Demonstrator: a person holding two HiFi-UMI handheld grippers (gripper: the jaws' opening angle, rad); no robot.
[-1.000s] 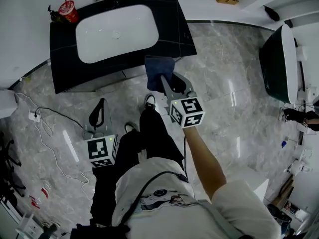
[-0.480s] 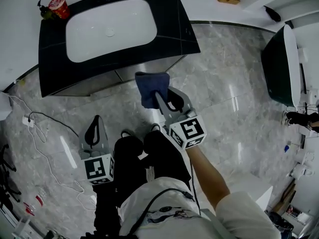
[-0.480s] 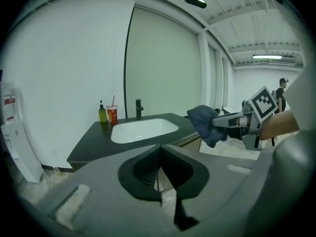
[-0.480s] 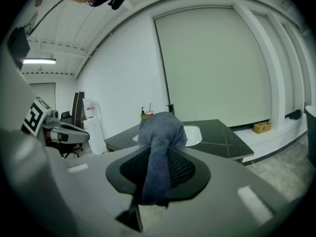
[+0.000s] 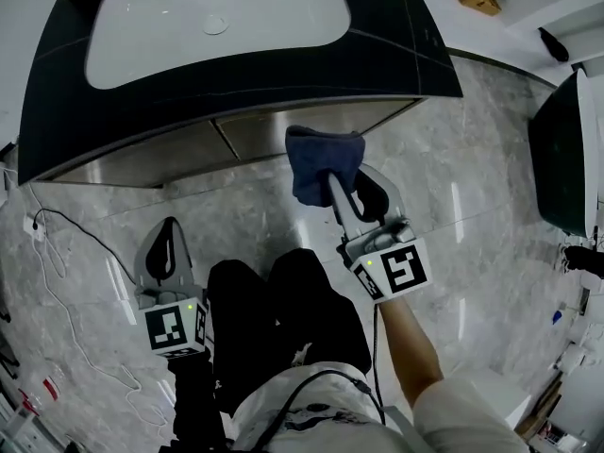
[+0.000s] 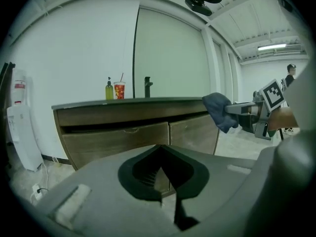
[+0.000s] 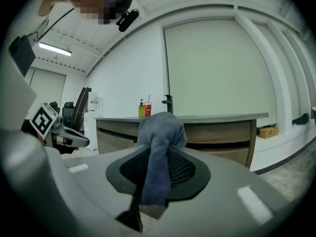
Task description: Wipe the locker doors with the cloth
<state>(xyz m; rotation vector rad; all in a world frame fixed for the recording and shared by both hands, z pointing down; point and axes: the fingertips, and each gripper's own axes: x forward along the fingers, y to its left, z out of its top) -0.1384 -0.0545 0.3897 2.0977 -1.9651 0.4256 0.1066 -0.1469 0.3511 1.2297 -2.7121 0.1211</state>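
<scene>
Now that we have sunk lower over the past second, the black counter [image 5: 415, 59] and its white basin [image 5: 217, 22] fill far more of the head view, and both tools have come down with us to the height of the locker doors [image 5: 302, 132] beneath the counter. Our right gripper [image 5: 340, 194] is clamped on the blue cloth [image 5: 321, 159], which bunches out ahead of the jaws and hangs close before the right-hand door; we cannot tell whether it touches the door yet. Our left gripper [image 5: 168, 239] hangs apart at our left side, above the grey floor, its jaws closed together with nothing between them. We judge that the drop has brought the cloth to working height, so the wiping itself looks about to begin, not yet under way. As for writing, we can read none: the cubes on both tools carry only black-and-white square markers, the red cup [image 6: 119, 90] and green bottle [image 6: 109, 90] on the counter show print too small to make out, and the red label on the white unit [image 6: 19, 122] by the wall is equally illegible.
</scene>
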